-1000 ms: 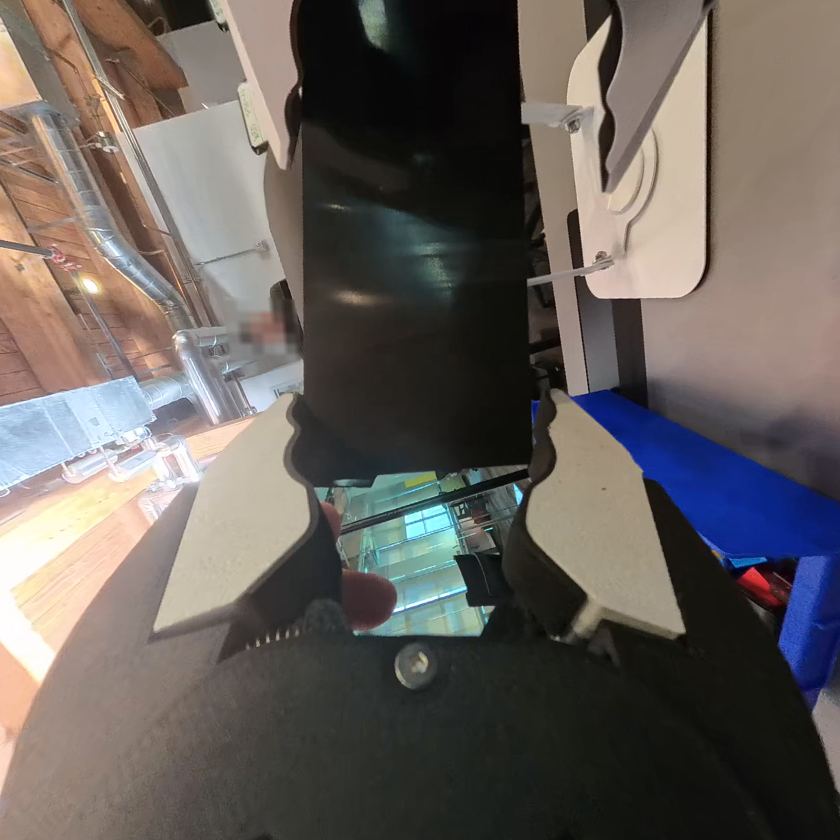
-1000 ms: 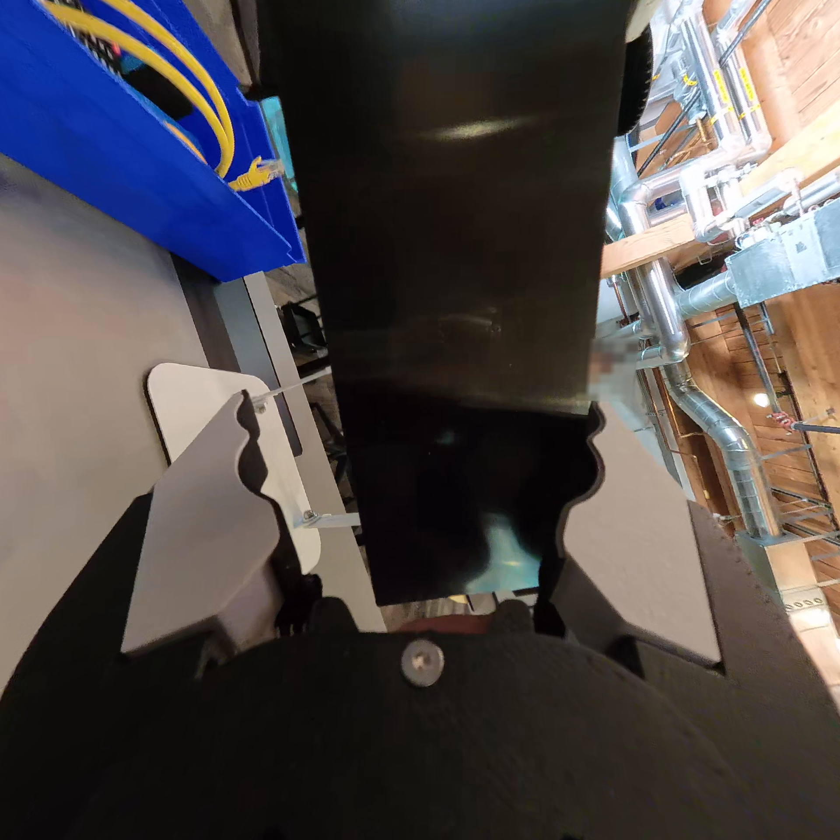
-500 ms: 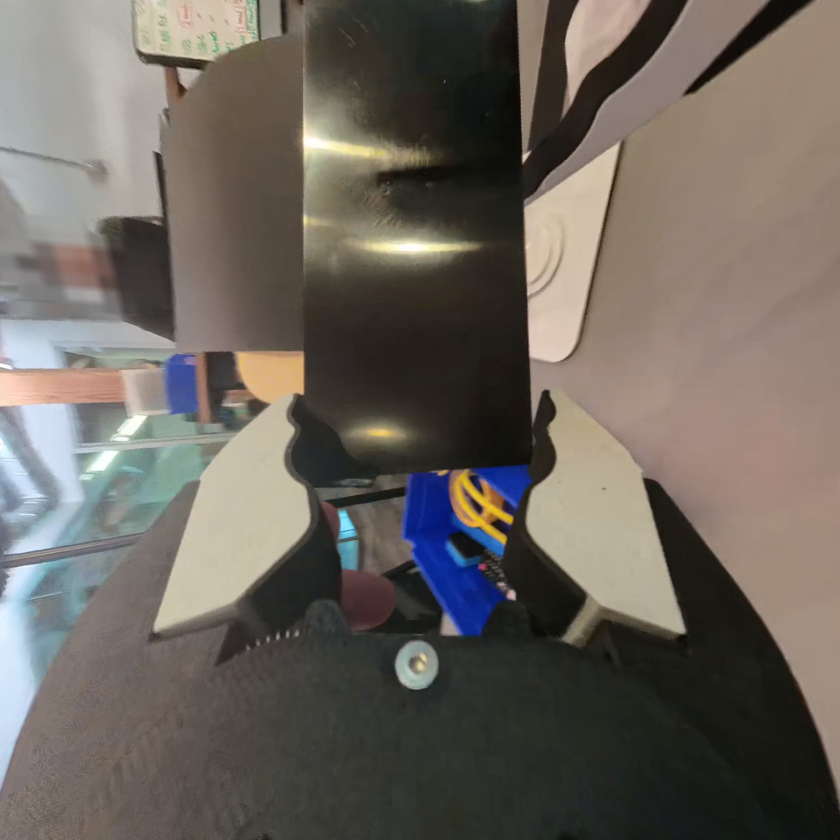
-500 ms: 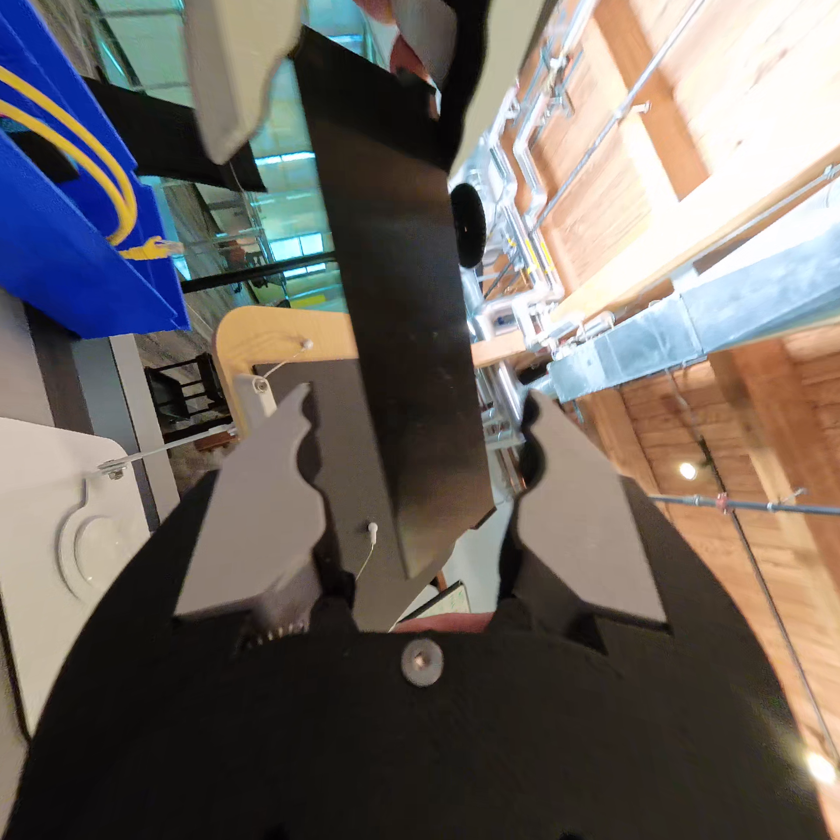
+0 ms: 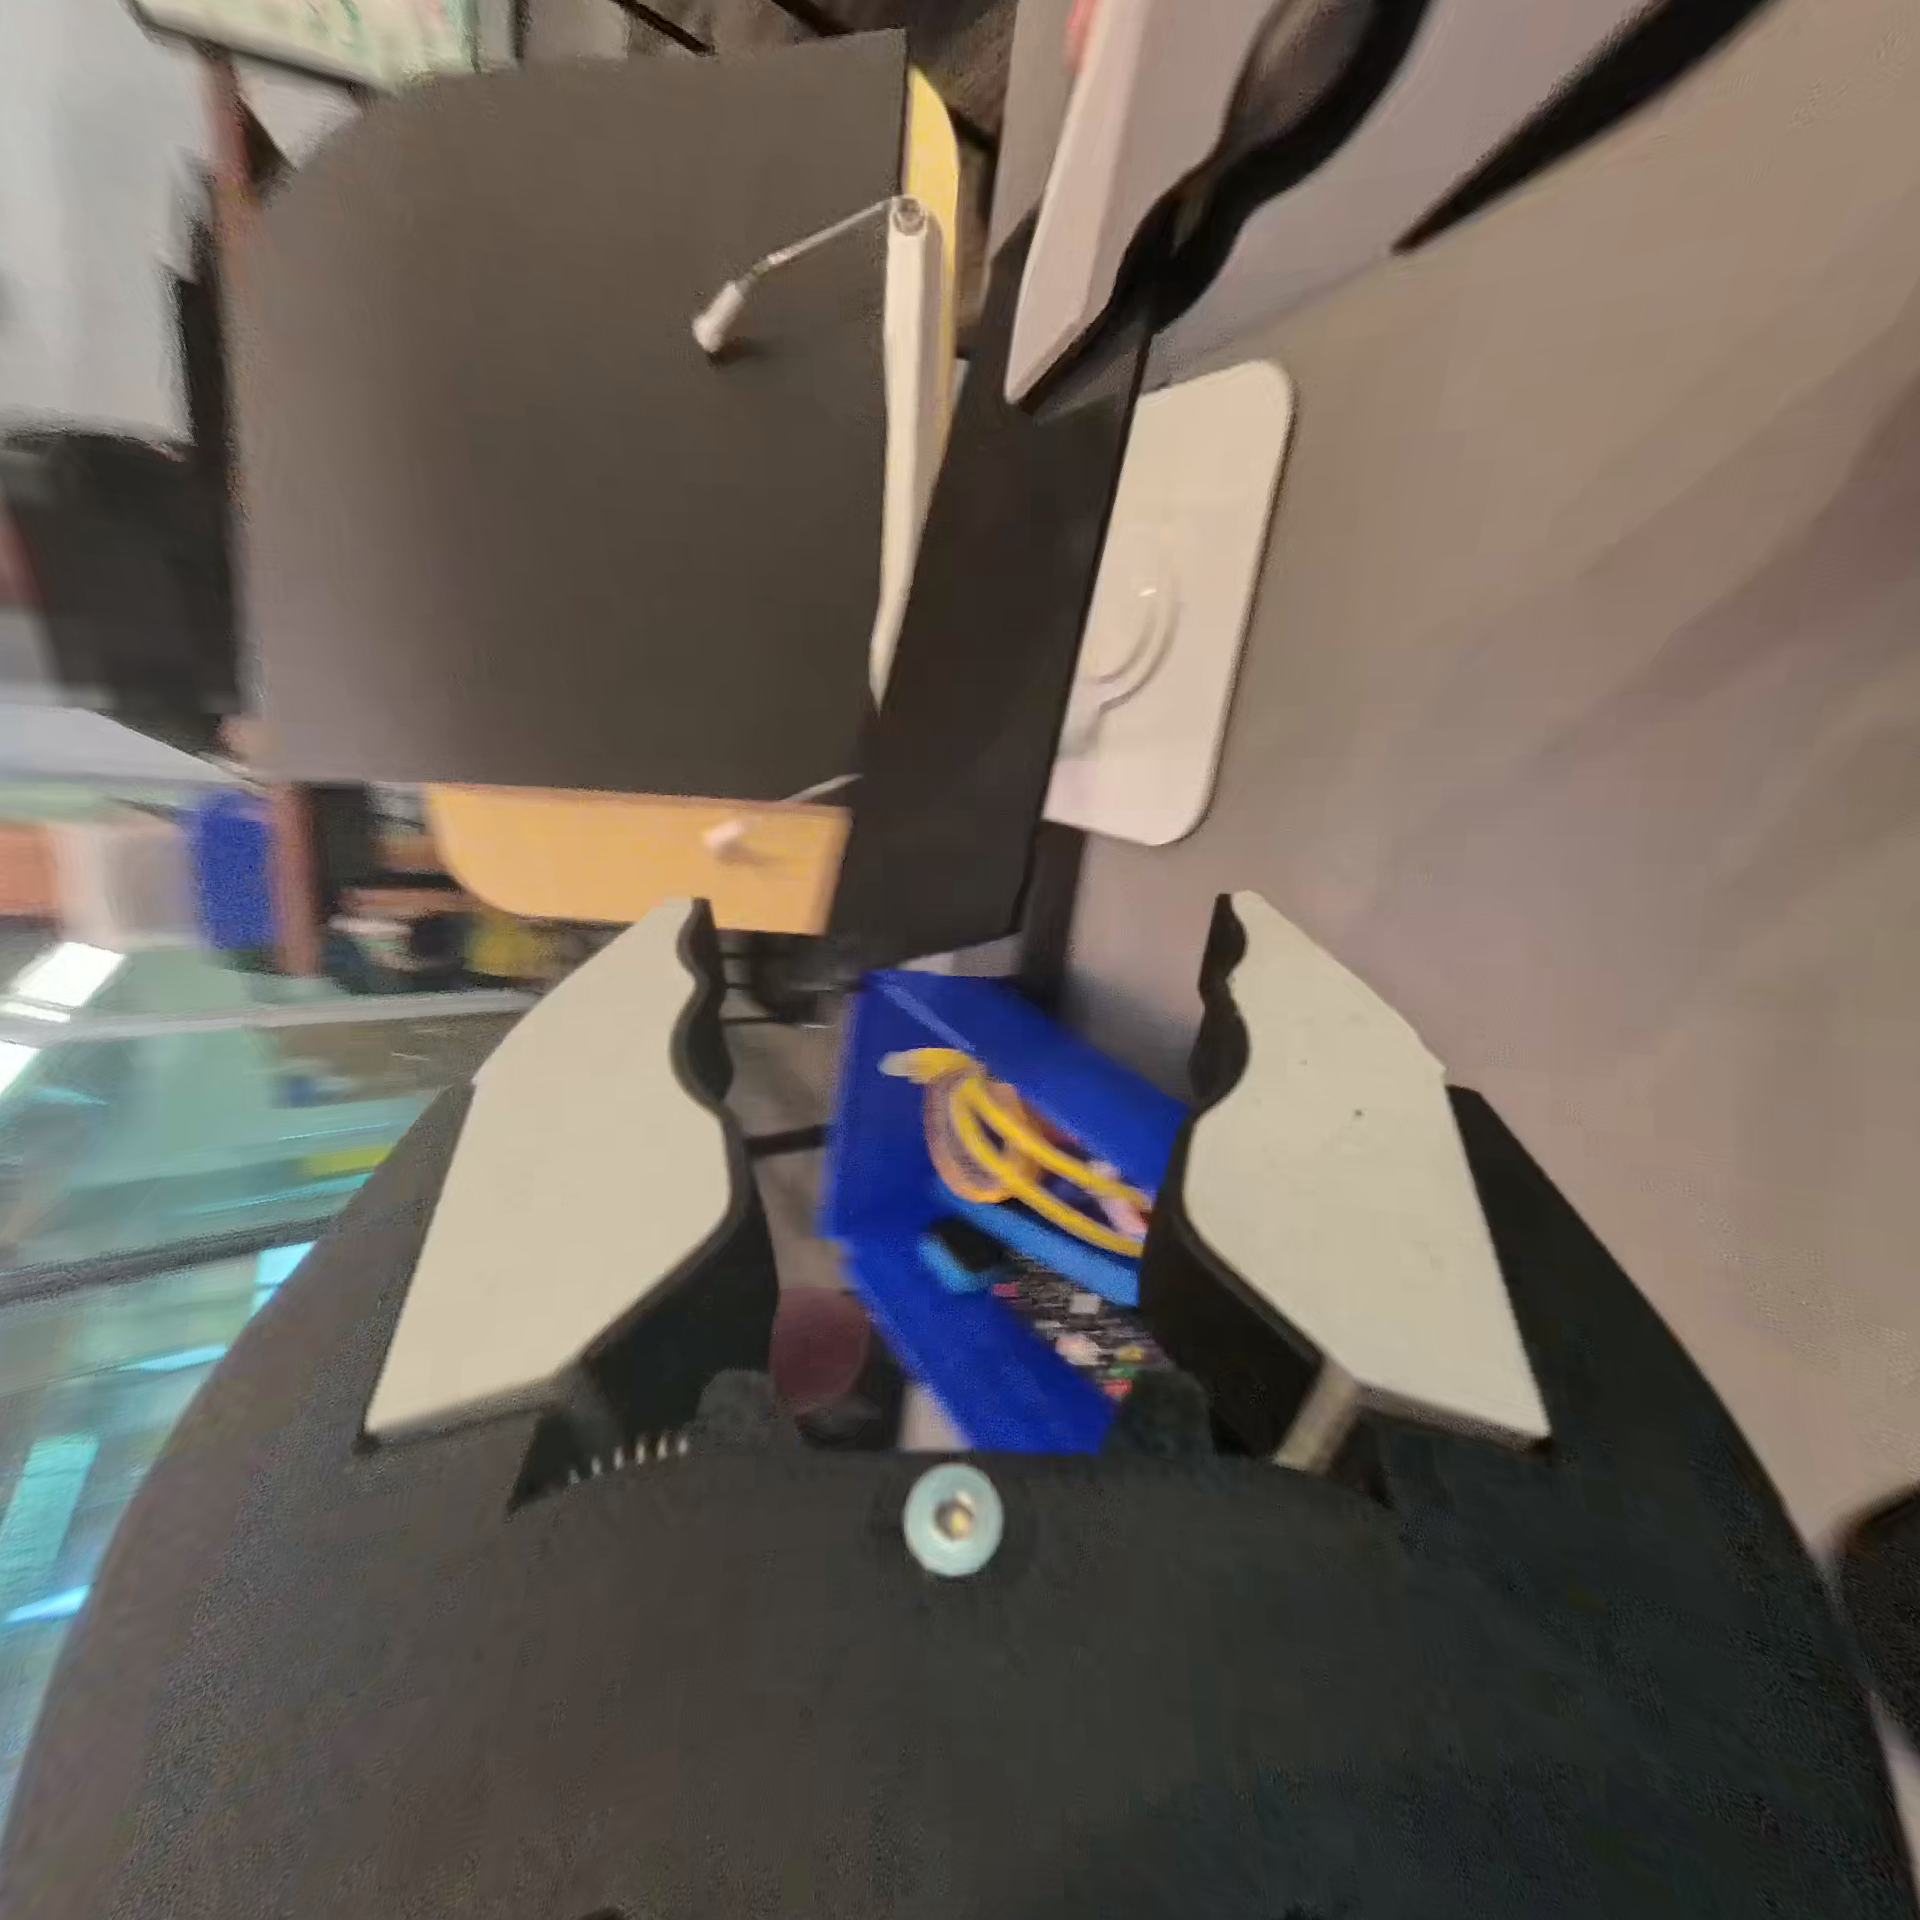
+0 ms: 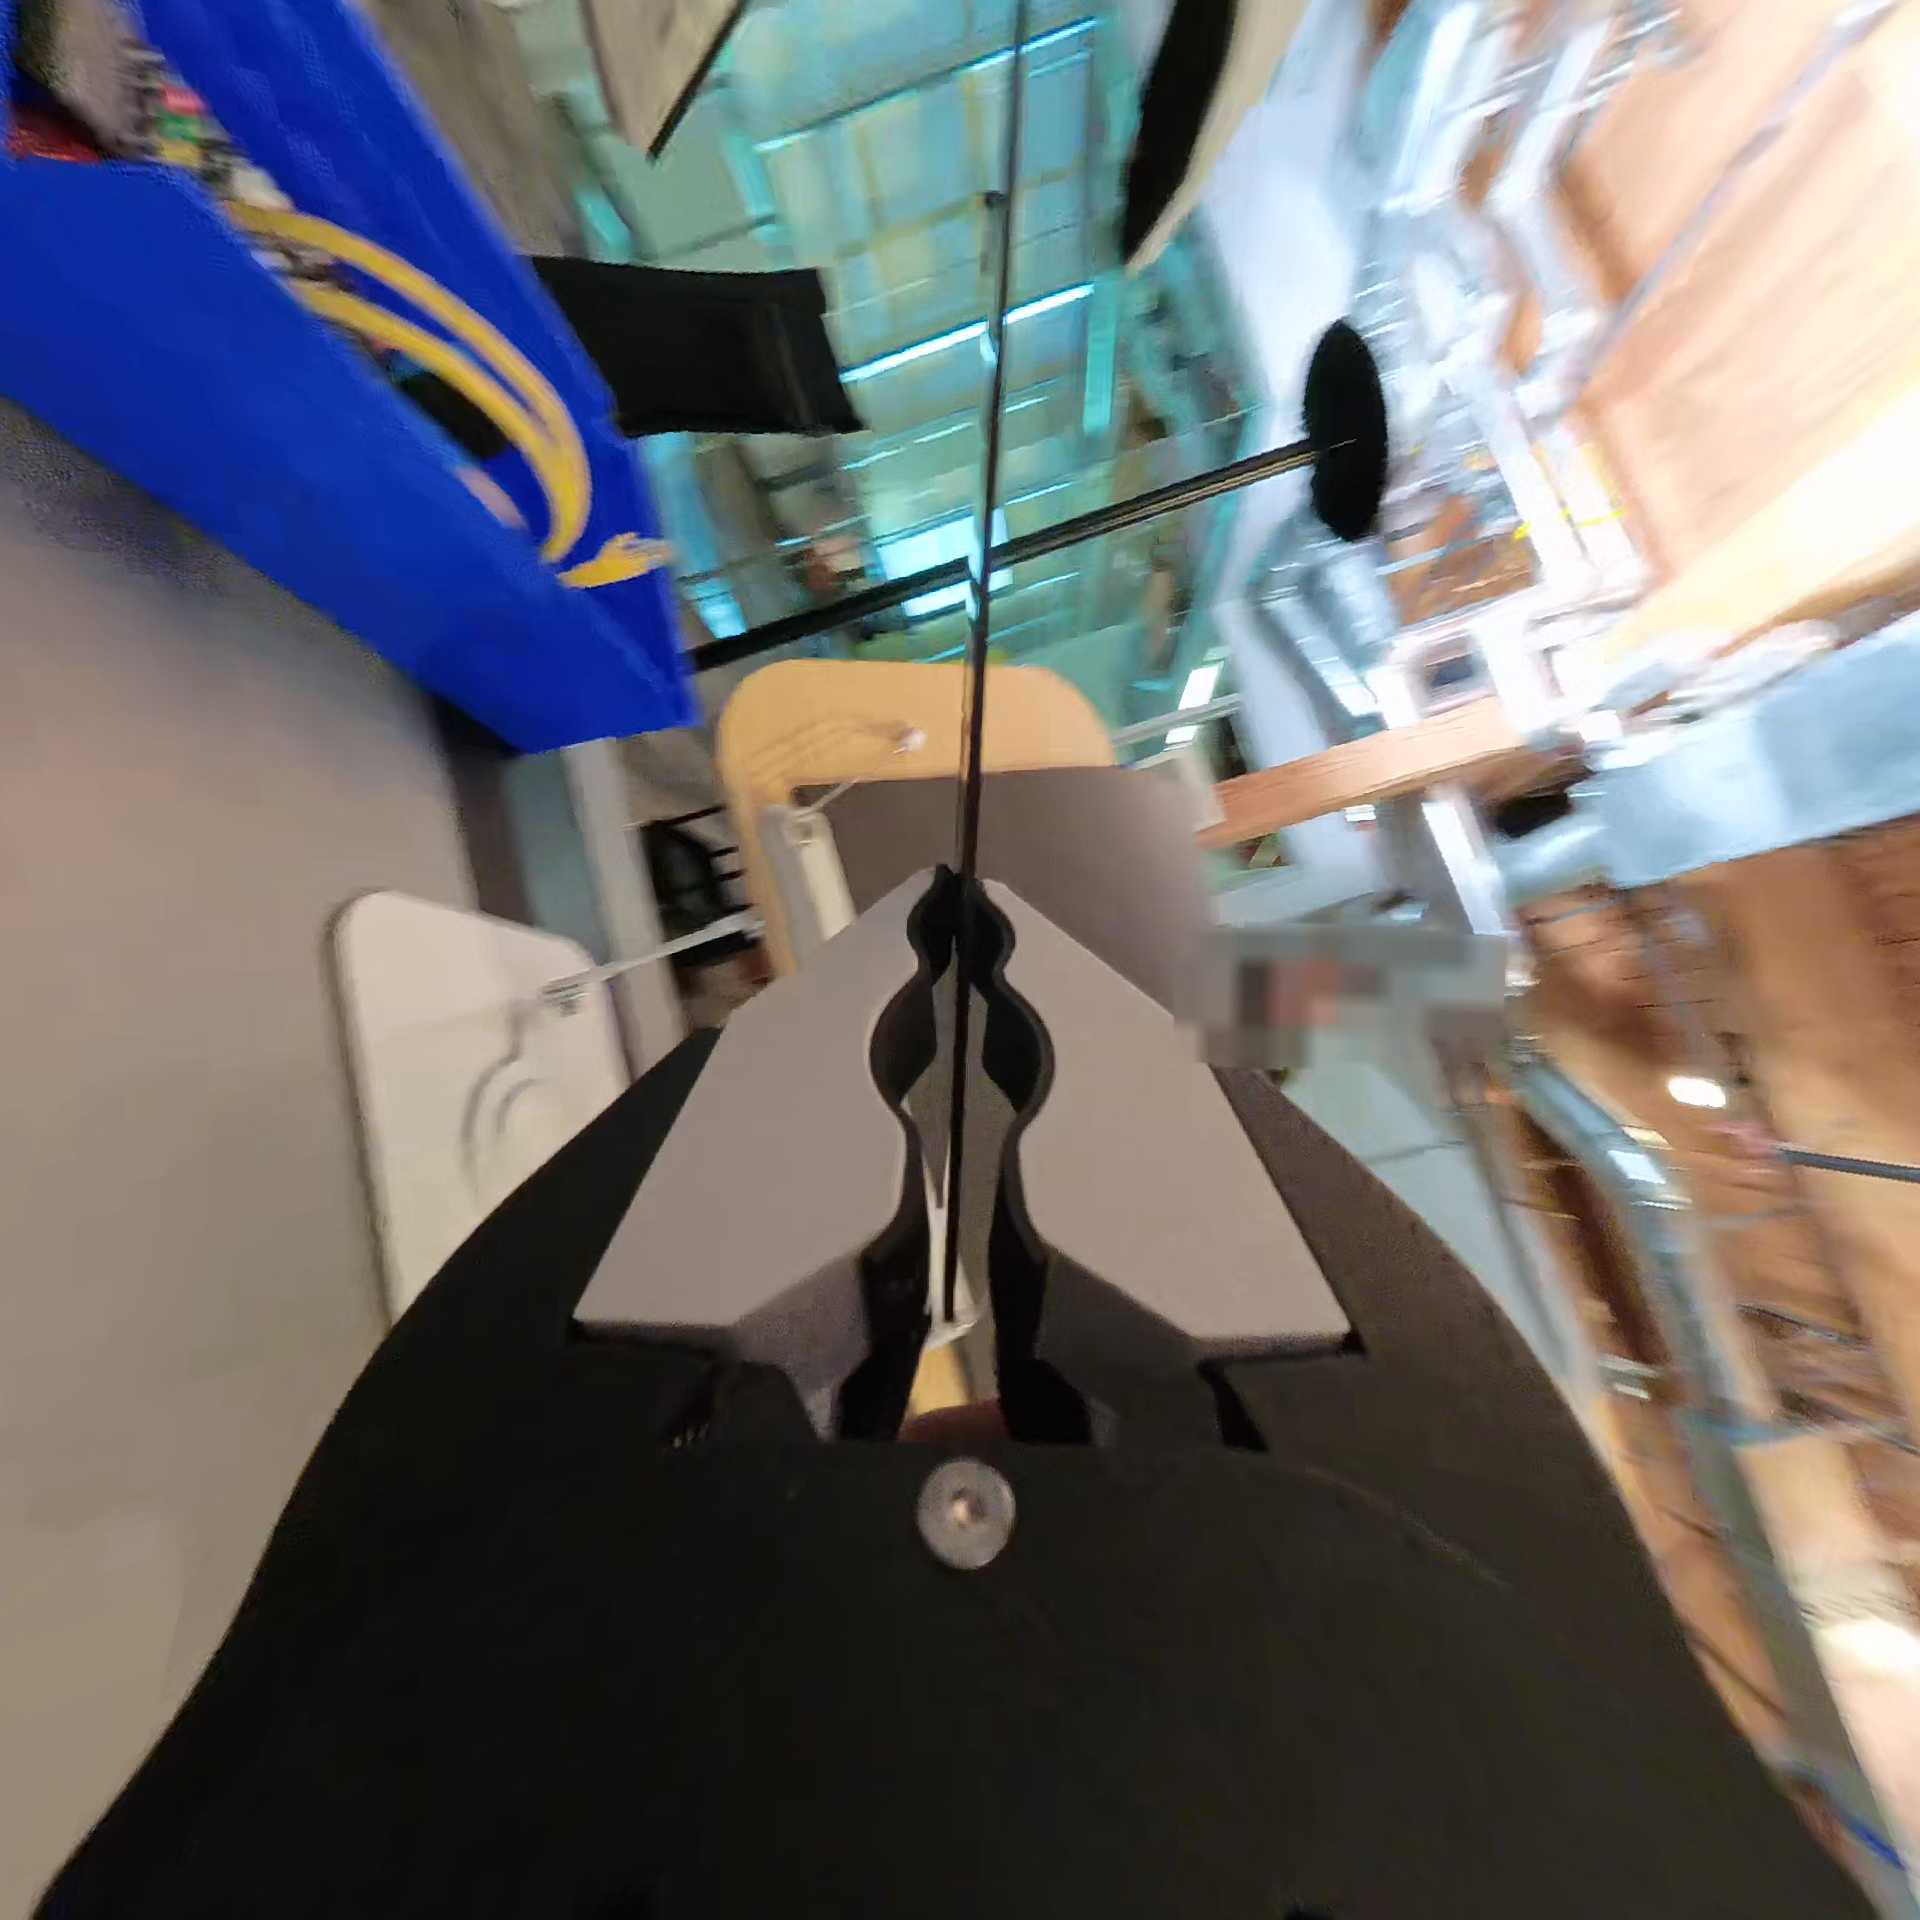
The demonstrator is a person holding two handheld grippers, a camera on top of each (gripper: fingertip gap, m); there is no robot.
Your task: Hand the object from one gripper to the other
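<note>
The object is a thin black plate [image 5: 987, 644]. My right gripper [image 6: 961, 894] is shut on it, and in the right wrist view the plate [image 6: 987, 468] shows edge-on as a thin dark line running up from the fingertips. My left gripper [image 5: 956, 935] is open and empty, with the plate's near end just beyond its fingertips and apart from them. In the left wrist view the right gripper [image 5: 1132, 312] clamps the plate's far end at the top. The plate hangs in the air.
A blue bin [image 5: 997, 1153] with yellow cables lies beyond the left fingers and also shows in the right wrist view [image 6: 312, 447]. A white plate [image 5: 1174, 623] sits on a grey surface [image 5: 1558, 727]. A dark panel [image 5: 571, 468] on a wooden board stands behind.
The right gripper has shut on the black plate, which now faces it edge-on. The plate has come out from between the left fingers, and the two grippers have moved apart.
</note>
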